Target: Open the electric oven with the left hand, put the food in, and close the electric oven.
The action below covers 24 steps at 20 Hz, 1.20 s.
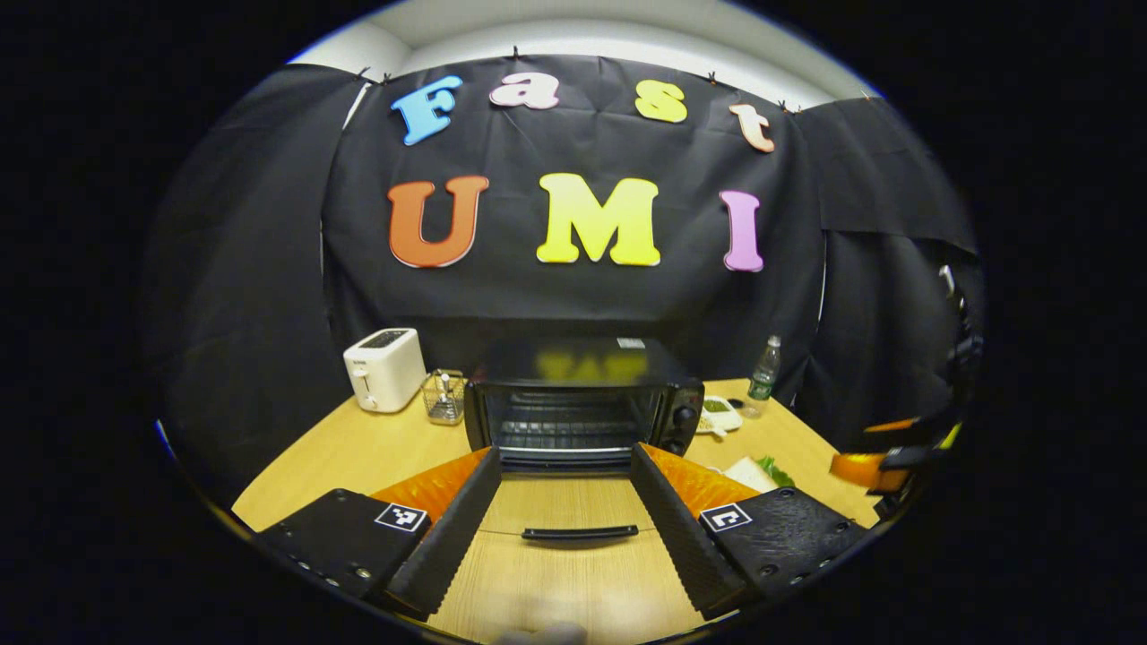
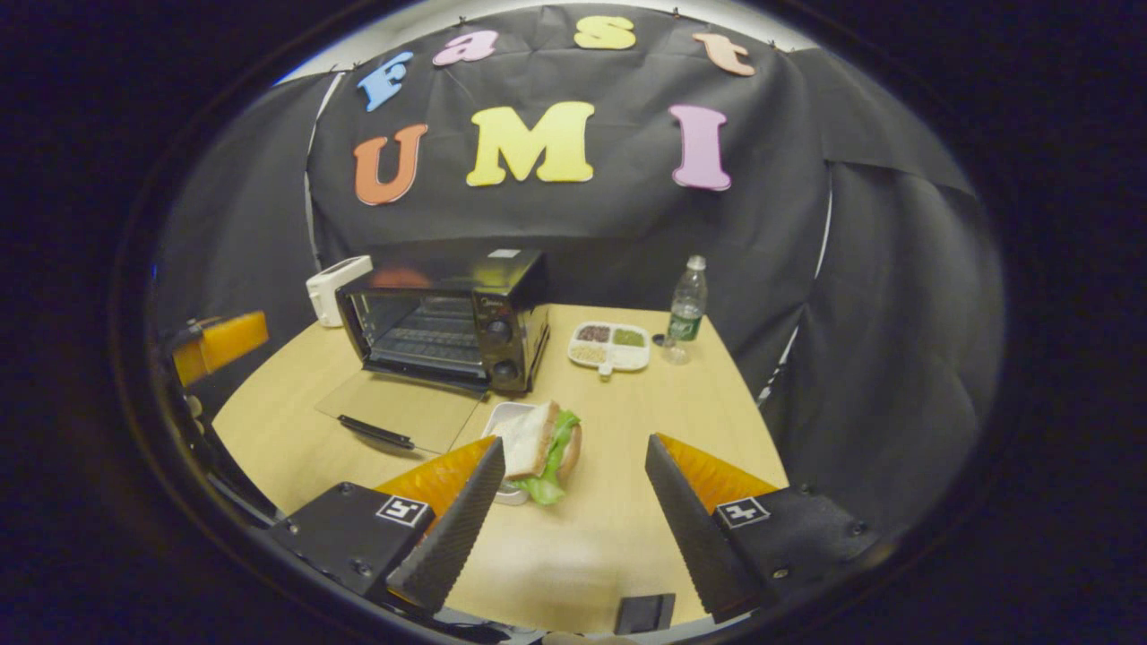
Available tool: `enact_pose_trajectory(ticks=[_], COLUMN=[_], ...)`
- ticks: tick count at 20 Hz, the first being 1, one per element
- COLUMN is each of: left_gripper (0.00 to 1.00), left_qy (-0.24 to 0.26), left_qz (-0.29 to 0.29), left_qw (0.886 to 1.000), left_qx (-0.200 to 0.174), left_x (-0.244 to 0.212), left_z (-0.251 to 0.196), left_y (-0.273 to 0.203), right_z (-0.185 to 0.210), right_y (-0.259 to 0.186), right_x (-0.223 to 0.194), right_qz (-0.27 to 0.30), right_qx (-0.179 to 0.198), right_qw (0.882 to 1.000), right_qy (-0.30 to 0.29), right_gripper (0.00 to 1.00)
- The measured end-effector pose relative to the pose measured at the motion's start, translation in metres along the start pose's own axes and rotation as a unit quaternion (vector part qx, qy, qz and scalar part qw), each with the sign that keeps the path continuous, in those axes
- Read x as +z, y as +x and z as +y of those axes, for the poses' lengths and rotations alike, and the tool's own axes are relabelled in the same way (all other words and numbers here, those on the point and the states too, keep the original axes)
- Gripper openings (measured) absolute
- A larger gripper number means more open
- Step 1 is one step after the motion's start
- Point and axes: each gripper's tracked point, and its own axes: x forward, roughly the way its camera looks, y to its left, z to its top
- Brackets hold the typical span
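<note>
Now, with oven door (image 2: 399,414) dropped flat, go for the sandwich (image 2: 538,443) at twelve o'clock of the right gripper (image 2: 569,502), fingers spread. Close low on the white tray's (image 2: 502,417) rim, not the bread. Keep left gripper (image 1: 564,515), spread too, clear of the door handle (image 1: 580,533).

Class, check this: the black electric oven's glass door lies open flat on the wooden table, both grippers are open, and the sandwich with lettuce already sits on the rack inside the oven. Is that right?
Not quite. The sandwich with lettuce is not inside the black electric oven; the right gripper view shows it in a white dish on the wooden table, in front of the oven. The glass door does lie open flat, and the left gripper and right gripper are open.
</note>
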Motion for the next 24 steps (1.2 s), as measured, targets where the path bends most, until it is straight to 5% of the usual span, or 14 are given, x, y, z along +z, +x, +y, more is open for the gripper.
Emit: enact_pose_trajectory(ticks=[4, 9, 14, 17, 20, 21, 24], left_gripper=[0.95, 0.95, 0.95, 0.95, 0.95, 0.95, 0.95], left_qy=[0.010, 0.019, 0.018, 0.014, 0.016, 0.016, 0.019], left_qz=[-0.032, -0.036, -0.040, -0.033, -0.029, -0.028, -0.027], left_qw=[0.998, 0.995, 0.992, 0.990, 0.990, 0.990, 0.990], left_qx=[0.046, 0.092, 0.121, 0.135, 0.141, 0.139, 0.136], left_x=[0.047, 0.069, 0.082, 0.082, 0.081, 0.081, 0.079], left_z=[0.003, -0.012, -0.031, -0.037, -0.045, -0.046, -0.042], left_y=[-0.018, -0.021, -0.014, -0.008, -0.008, -0.009, -0.011], right_z=[0.003, 0.015, 0.029, 0.027, 0.031, 0.032, 0.035], right_y=[0.049, 0.106, 0.130, 0.134, 0.129, 0.127, 0.119], right_x=[-0.025, -0.033, -0.034, -0.036, -0.032, -0.032, -0.023], right_qz=[0.067, 0.141, 0.188, 0.207, 0.217, 0.215, 0.202], right_qx=[0.065, 0.154, 0.212, 0.225, 0.244, 0.245, 0.241], right_qw=[0.994, 0.971, 0.949, 0.941, 0.930, 0.930, 0.936], right_qy=[0.051, 0.120, 0.138, 0.148, 0.169, 0.169, 0.158], right_gripper=[1.00, 0.90, 0.90, 0.64, 0.52, 0.43, 0.39])
